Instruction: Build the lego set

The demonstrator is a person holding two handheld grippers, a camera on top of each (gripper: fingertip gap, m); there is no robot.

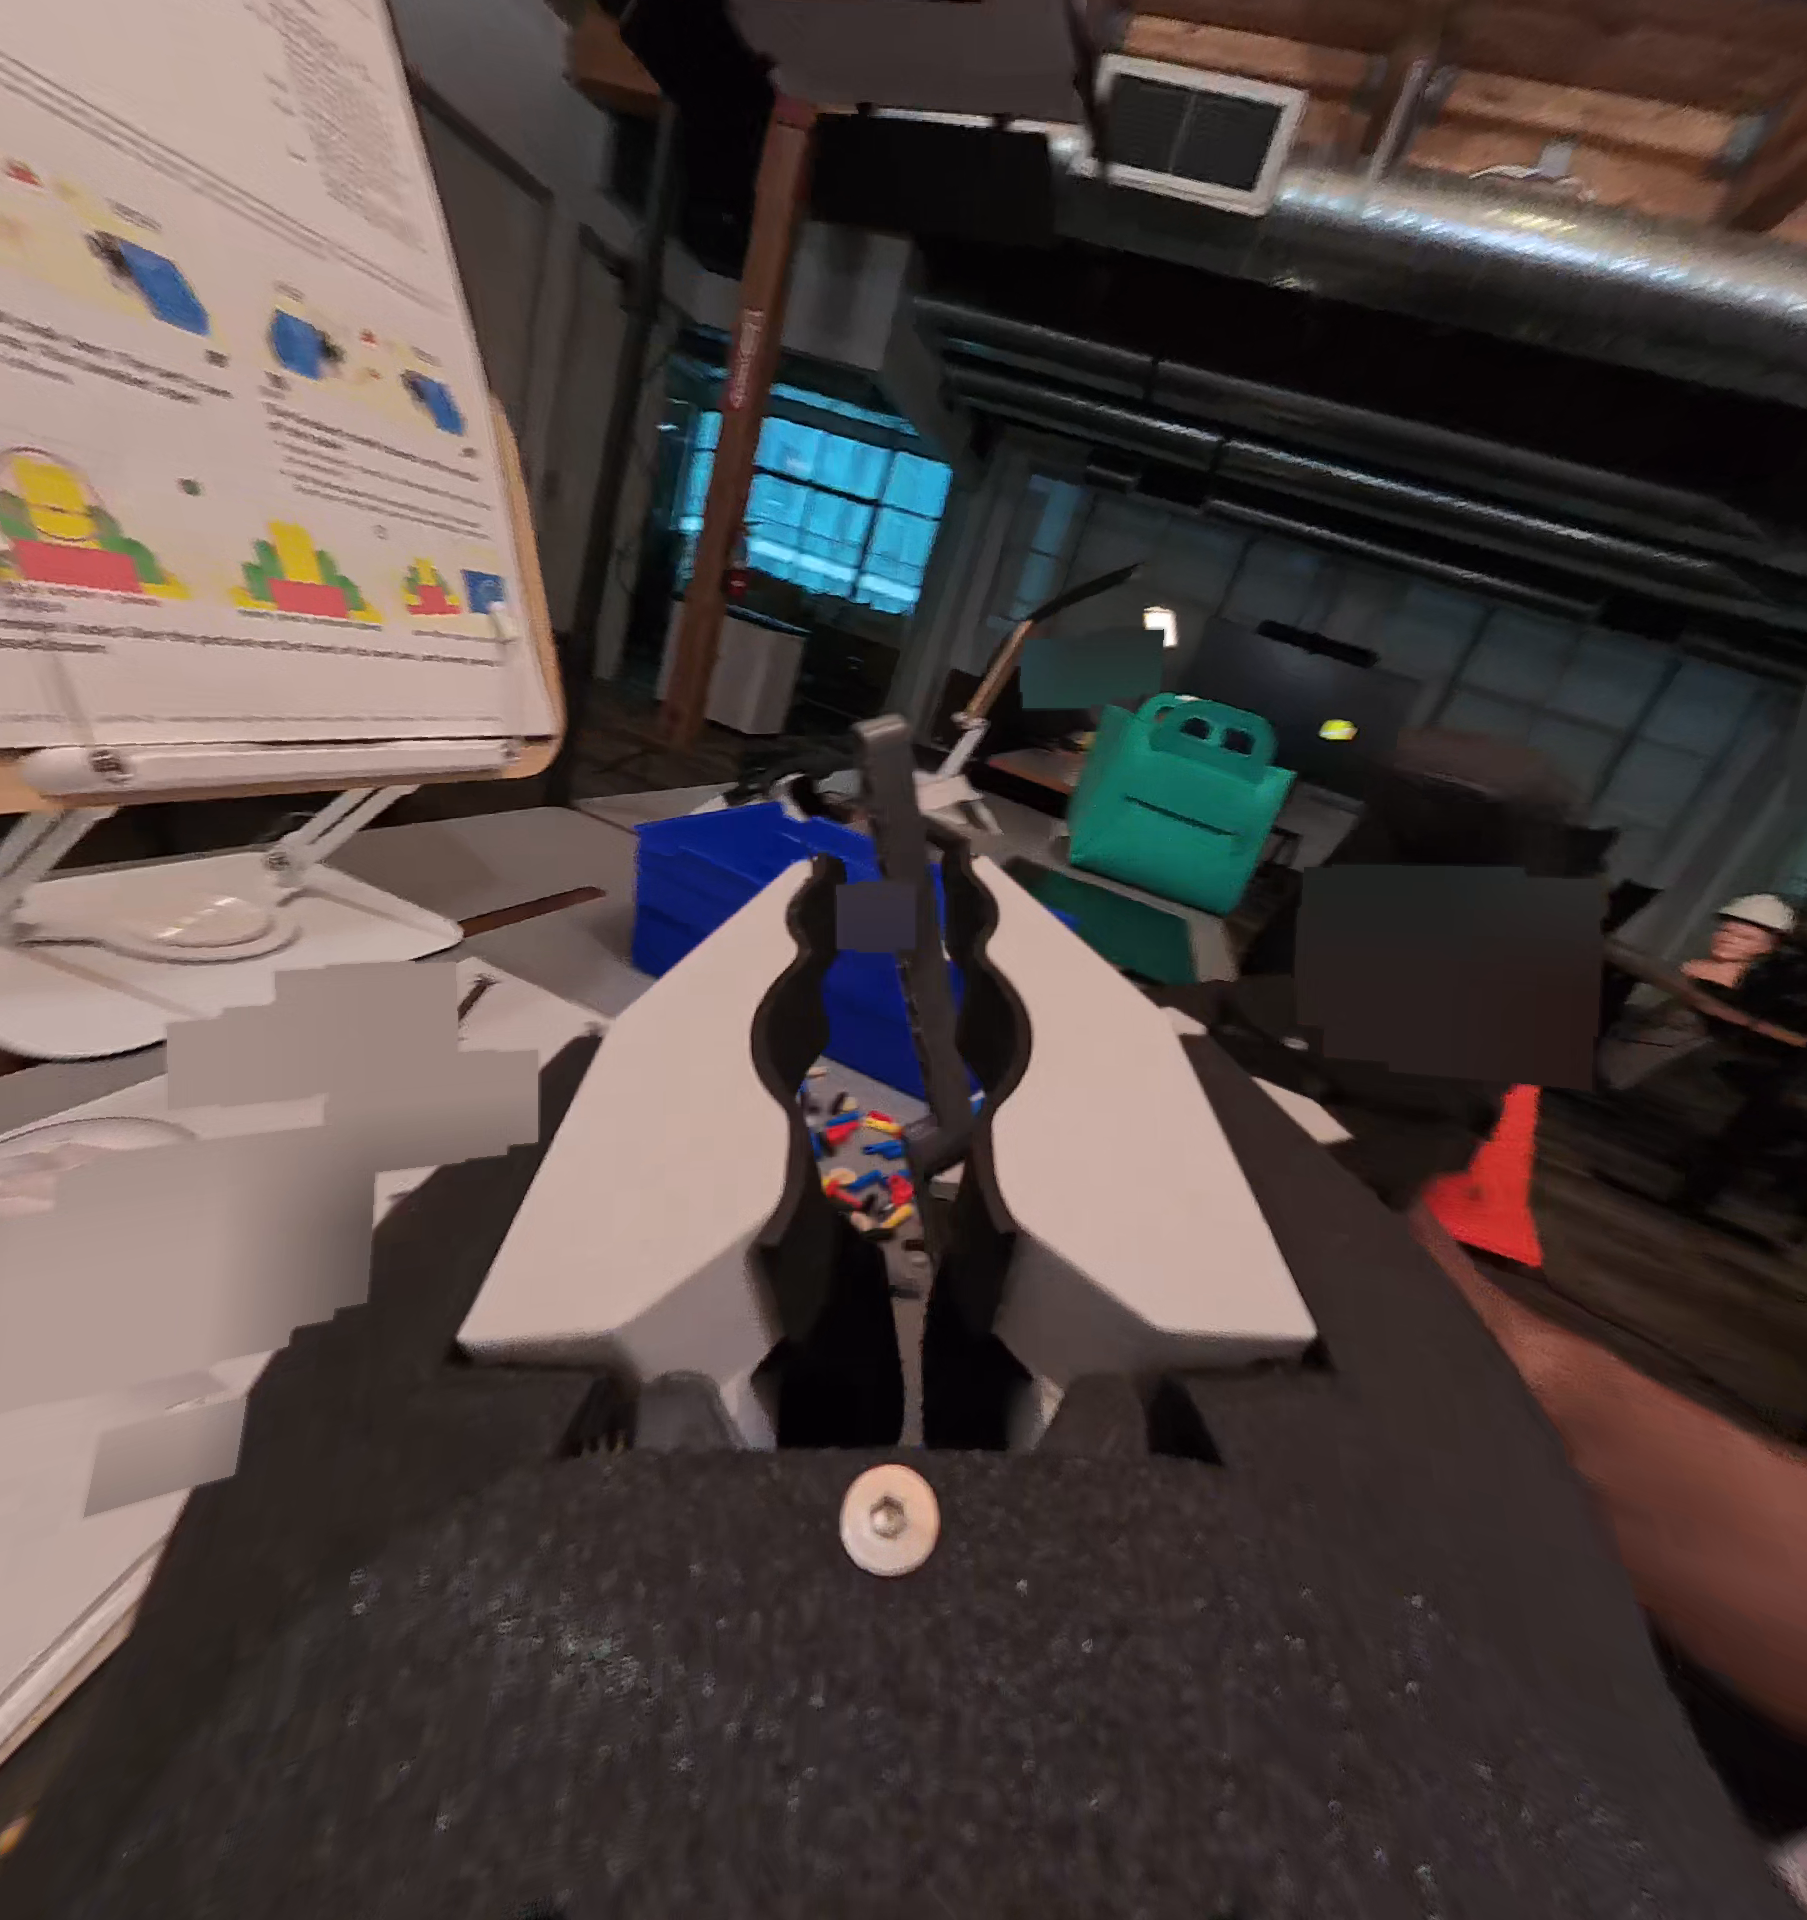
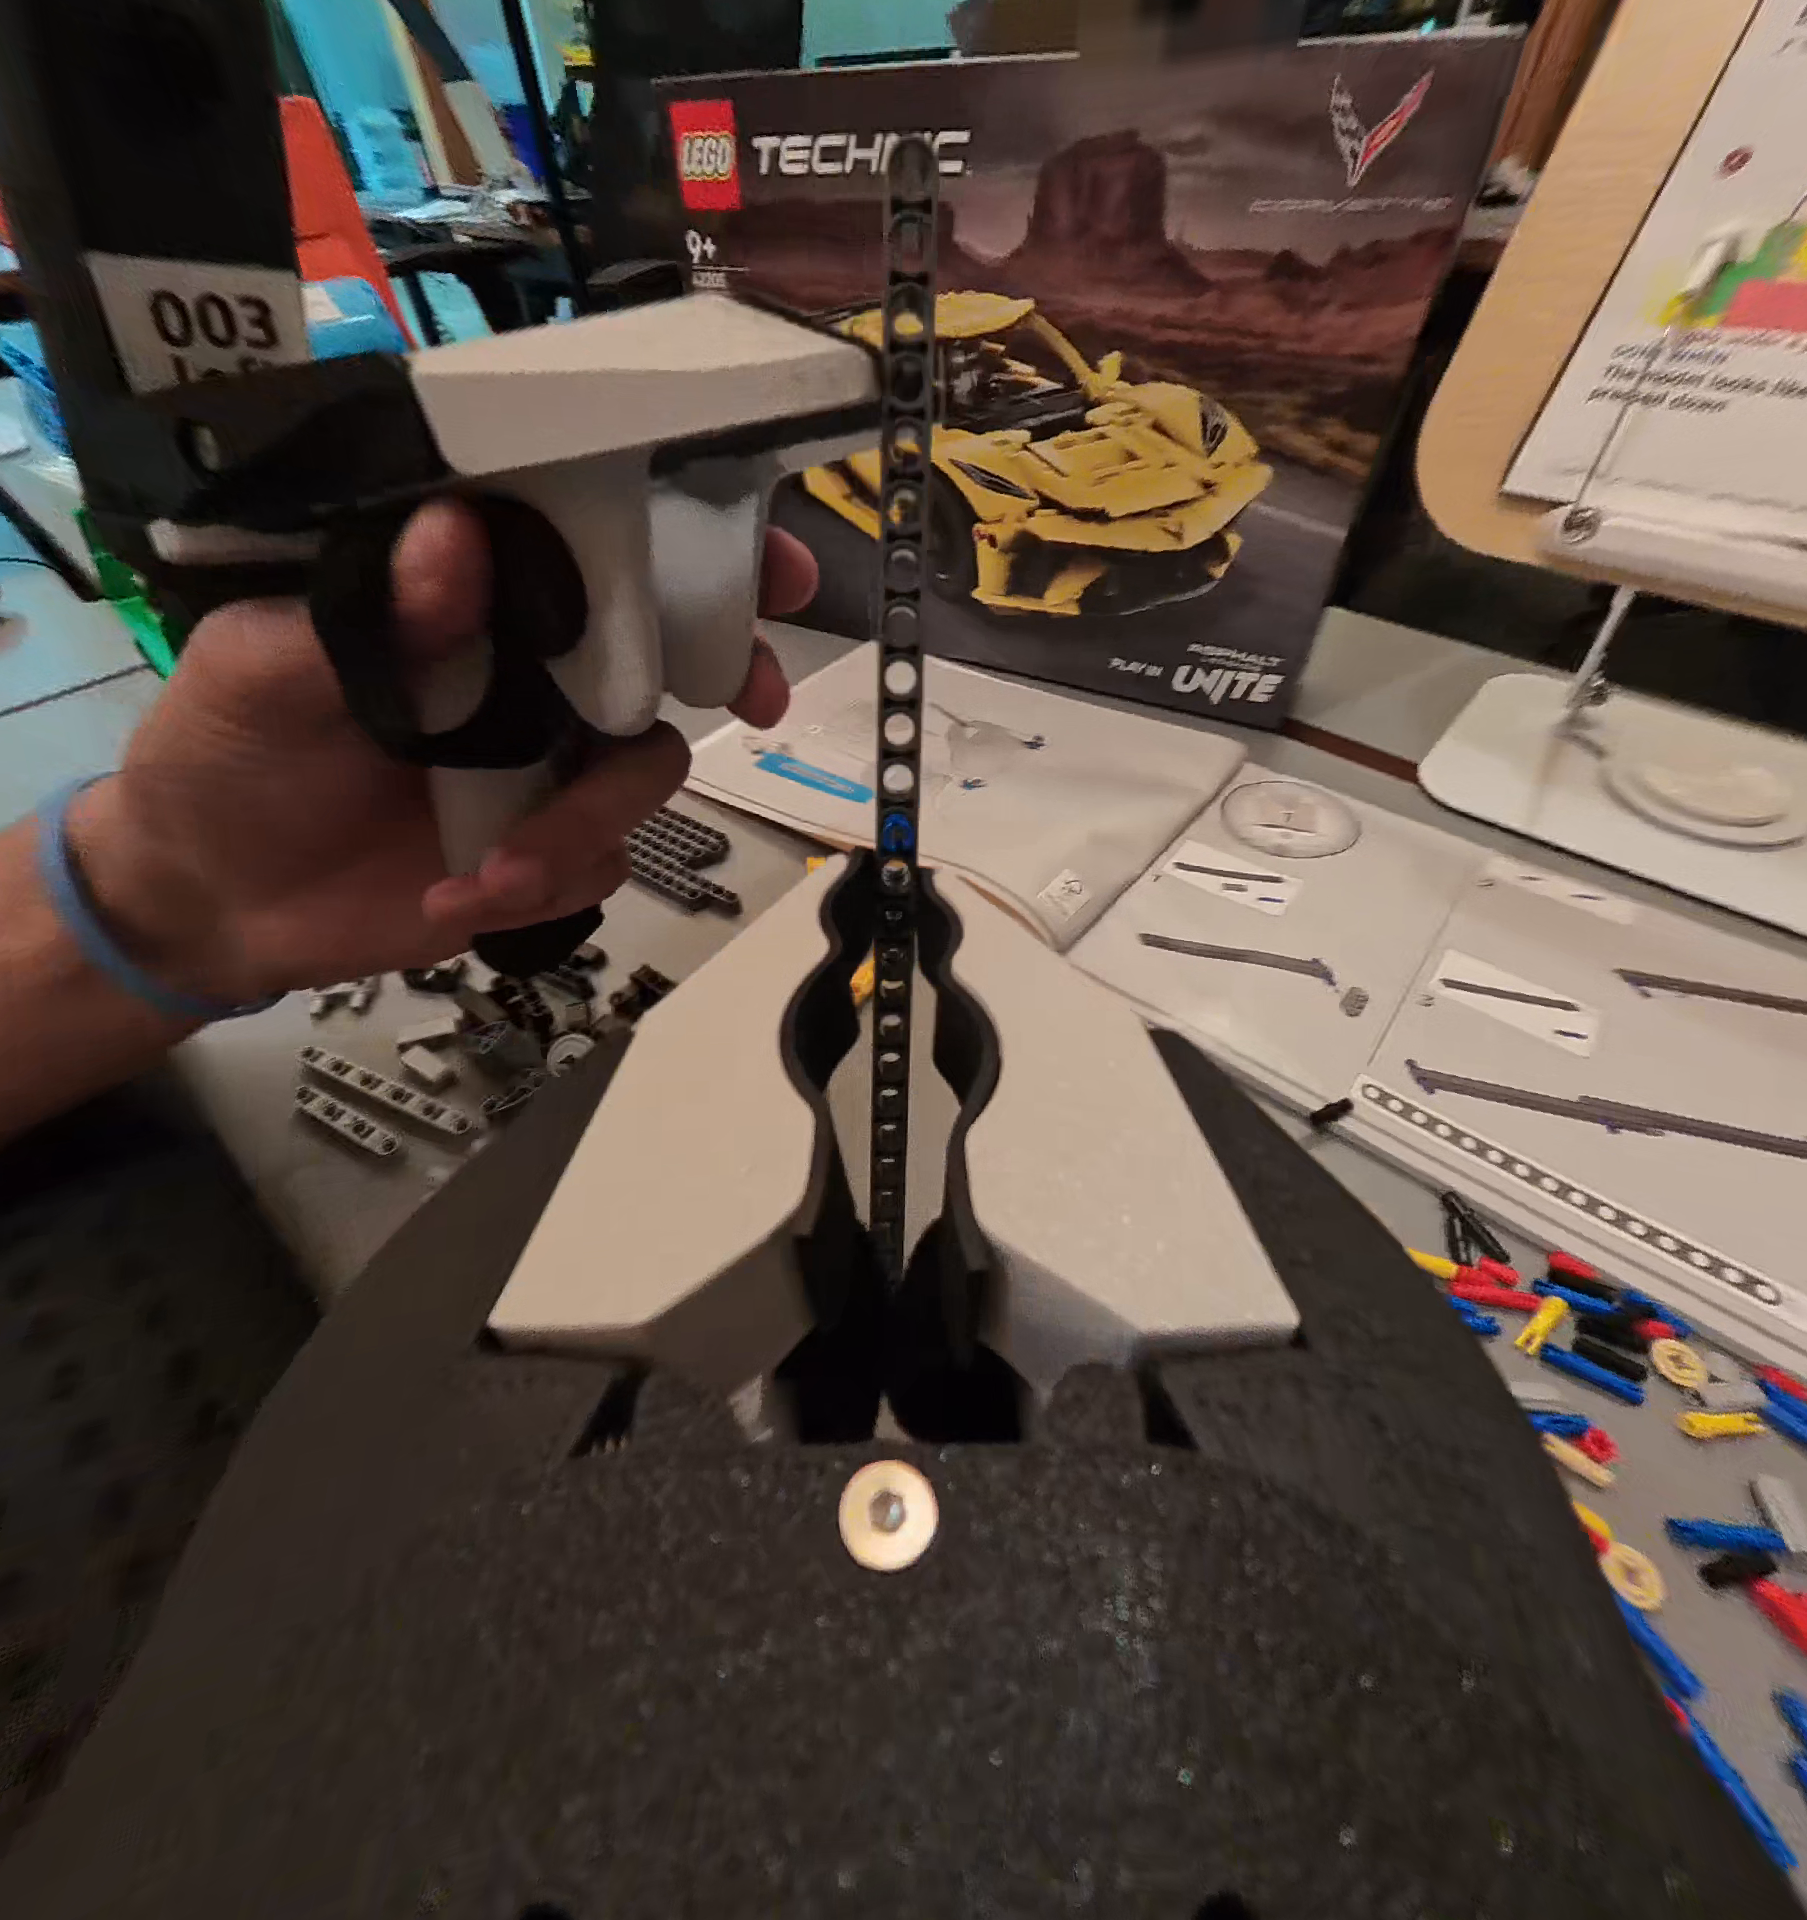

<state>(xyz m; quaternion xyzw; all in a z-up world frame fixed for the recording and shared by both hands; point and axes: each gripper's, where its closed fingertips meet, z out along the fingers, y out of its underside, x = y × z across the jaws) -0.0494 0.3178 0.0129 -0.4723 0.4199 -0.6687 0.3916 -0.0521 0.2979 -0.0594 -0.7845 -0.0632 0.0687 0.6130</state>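
Observation:
A long black holed beam stands upright, with a blue pin in a hole just above my right gripper. The right gripper is shut on the beam's lower part. My left gripper, held by a hand, comes in from the left and clamps the beam's upper part. In the left wrist view the same beam runs tilted between the fingers of the left gripper, which is closed around it.
The yellow-car set box stands behind. An open instruction booklet lies at right, coloured pins right front, grey and black parts at left. A paper stand and blue bin stand nearby. Spacing between my two grippers at the tips: around 7 centimetres.

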